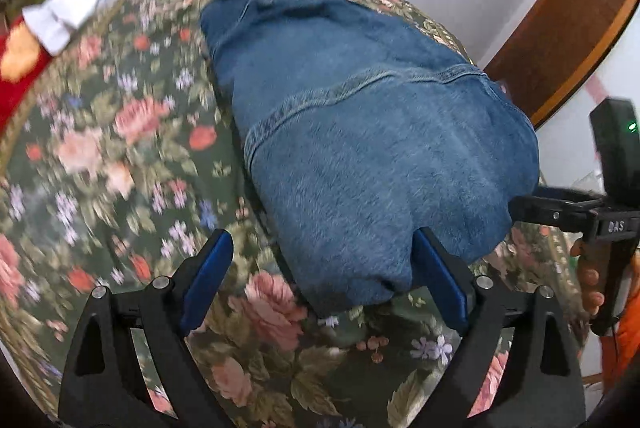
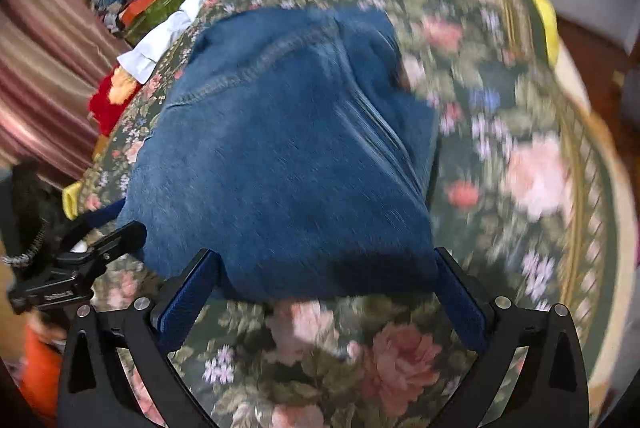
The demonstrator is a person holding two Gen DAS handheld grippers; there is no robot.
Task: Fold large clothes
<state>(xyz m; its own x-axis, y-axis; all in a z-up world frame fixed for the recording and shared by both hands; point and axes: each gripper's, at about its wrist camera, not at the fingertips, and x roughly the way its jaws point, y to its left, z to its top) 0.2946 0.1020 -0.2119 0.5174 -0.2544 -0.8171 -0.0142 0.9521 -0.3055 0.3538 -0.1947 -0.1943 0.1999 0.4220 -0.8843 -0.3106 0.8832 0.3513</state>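
Note:
A folded pair of blue jeans [image 1: 360, 131] lies in a thick bundle on the floral bedspread [image 1: 120, 147]. My left gripper [image 1: 324, 268] is open and wide at the bundle's near corner; its right pad sits against the denim and its left pad stands clear over the bedspread. In the right wrist view the jeans [image 2: 288, 155] fill the middle. My right gripper [image 2: 324, 292] is open, its two blue pads flanking the near folded edge. Each gripper also shows in the other's view: the right gripper [image 1: 560, 211] at the bundle's right side, the left gripper [image 2: 100, 244] at its left.
A white cloth [image 1: 80, 7] and a red cloth [image 1: 16, 83] lie at the bedspread's far left, by a pile of clothes [image 2: 136, 3]. A wooden frame [image 1: 560, 39] stands at the right. A striped curtain [image 2: 40, 87] hangs left. A hand [image 1: 588, 280] with an orange sleeve holds the right gripper.

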